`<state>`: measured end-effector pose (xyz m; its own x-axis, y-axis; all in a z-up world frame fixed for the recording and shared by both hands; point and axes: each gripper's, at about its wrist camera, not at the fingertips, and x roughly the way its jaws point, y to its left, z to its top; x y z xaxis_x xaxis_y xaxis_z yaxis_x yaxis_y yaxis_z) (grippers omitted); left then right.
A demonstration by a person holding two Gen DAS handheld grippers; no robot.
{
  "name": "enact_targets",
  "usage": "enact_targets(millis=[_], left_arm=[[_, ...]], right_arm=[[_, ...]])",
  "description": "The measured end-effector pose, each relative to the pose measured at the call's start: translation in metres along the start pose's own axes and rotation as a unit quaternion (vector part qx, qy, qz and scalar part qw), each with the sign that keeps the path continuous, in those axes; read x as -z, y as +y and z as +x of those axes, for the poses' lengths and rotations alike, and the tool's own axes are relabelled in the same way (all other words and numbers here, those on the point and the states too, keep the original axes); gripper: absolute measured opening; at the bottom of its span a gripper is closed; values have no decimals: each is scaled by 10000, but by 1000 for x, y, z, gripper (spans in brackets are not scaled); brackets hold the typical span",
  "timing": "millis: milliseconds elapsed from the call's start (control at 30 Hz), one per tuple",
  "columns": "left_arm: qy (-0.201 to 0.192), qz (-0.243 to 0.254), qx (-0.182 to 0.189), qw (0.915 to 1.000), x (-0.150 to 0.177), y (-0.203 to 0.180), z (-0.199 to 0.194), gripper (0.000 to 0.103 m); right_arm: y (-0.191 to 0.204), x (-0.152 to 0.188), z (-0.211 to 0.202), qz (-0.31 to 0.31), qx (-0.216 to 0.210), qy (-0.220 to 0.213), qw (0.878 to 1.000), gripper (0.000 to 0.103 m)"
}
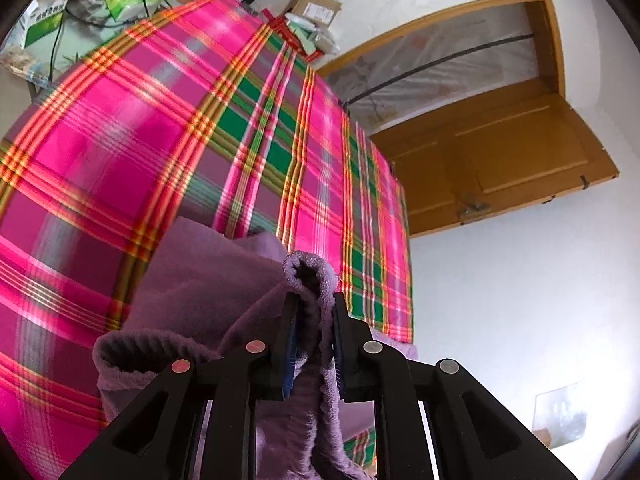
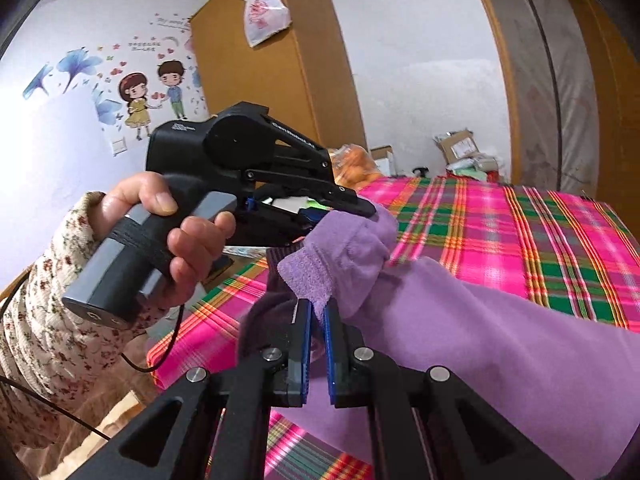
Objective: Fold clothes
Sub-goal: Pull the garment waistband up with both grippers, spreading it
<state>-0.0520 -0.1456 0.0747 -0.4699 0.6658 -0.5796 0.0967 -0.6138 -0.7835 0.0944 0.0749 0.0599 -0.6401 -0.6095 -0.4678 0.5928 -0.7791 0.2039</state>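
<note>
Right wrist view: a bed under a pink-and-green plaid cotton cover (image 2: pixel 500 232) gives broad flat room. Lifted above it, a soft, light purple fleece garment (image 2: pixel 480 340) (limp, likely to sag) hangs pinched at bunched edges by the right gripper (image 2: pixel 318 324) and left gripper (image 1: pixel 314 340).
</note>
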Motion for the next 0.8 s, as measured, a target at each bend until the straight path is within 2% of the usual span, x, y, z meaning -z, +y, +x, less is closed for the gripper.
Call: enact_targets(millis=[267, 333, 433, 600, 667, 800], left_arm=[[377, -96, -190, 9991, 4, 1, 39, 16], [445, -58, -217, 9988, 7, 0, 43, 21], [498, 83, -199, 9985, 12, -4, 41, 24], [213, 480, -253, 9983, 25, -8, 13, 25], [11, 434, -288, 9986, 28, 1, 0, 33], [-404, 172, -304, 9986, 35, 26, -26, 34]], right_arm=[[-25, 19, 5, 225, 199, 275, 9992, 7], [-32, 24, 6, 293, 232, 350, 9987, 7], [-44, 34, 9, 409, 278, 471, 9977, 7], [-58, 45, 14, 632, 243, 684, 9954, 7], [-62, 49, 15, 707, 220, 761, 9943, 7], [-74, 55, 15, 971, 163, 882, 9912, 8]])
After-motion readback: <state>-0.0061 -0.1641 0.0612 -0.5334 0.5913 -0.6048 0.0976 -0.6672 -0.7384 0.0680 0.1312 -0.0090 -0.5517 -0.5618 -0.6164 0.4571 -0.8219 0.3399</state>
